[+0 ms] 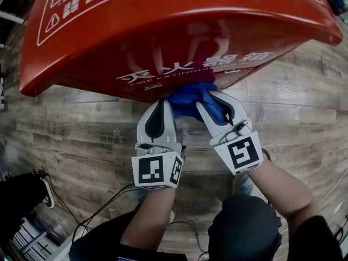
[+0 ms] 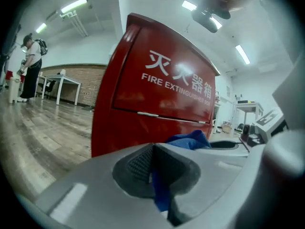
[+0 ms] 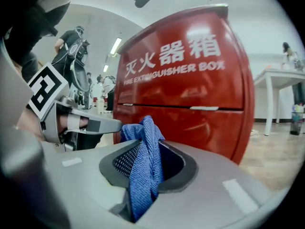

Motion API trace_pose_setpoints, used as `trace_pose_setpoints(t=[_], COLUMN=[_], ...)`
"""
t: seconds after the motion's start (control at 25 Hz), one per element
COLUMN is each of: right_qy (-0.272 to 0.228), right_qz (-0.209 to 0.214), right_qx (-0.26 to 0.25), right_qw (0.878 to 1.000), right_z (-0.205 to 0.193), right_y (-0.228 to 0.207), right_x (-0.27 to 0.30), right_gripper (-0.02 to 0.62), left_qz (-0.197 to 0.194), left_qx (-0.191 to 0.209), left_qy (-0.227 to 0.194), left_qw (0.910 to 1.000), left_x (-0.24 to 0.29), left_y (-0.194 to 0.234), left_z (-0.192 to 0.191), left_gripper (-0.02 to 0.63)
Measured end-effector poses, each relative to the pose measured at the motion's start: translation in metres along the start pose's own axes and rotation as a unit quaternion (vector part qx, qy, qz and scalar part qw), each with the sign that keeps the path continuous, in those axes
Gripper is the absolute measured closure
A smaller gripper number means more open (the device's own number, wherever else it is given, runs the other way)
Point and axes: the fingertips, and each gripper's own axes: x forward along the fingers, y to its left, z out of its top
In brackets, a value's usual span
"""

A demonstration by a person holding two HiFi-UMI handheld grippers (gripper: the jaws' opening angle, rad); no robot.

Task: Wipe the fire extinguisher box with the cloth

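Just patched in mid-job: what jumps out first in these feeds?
The big red fire extinguisher box fills the top of the head view, with white lettering on its front. Just in front of it a bunched blue cloth is gripped from both sides, by the left gripper and the right gripper, each shut on it. A wood-plank floor lies beneath.

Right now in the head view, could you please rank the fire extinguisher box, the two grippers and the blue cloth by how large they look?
1. fire extinguisher box, by far.
2. left gripper and right gripper: alike, not ranked.
3. blue cloth, partly hidden by the grippers.
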Motion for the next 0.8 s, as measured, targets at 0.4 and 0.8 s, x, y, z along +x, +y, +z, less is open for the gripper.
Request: trace_pose_setpoints(t=[0.4, 0.8], right_qy=[-0.022, -0.045], right_qz=[-0.111, -0.035], right_qx=[-0.003, -0.004], right_qw=[0.994, 0.998], right_z=[0.030, 0.044], right_y=[-0.092, -0.024], right_x=[-0.061, -0.021], right_gripper=[0.485, 0.485], left_qz=[-0.095, -0.041], left_qx=[0.013, 0.010], left_qy=[0.022, 0.017], left_qw=[0.9951, 0.9989], left_x=[0.011, 0.000], left_y=[-0.089, -0.030], left_z=[0.018, 0.015], left_gripper=[0.606, 0.606])
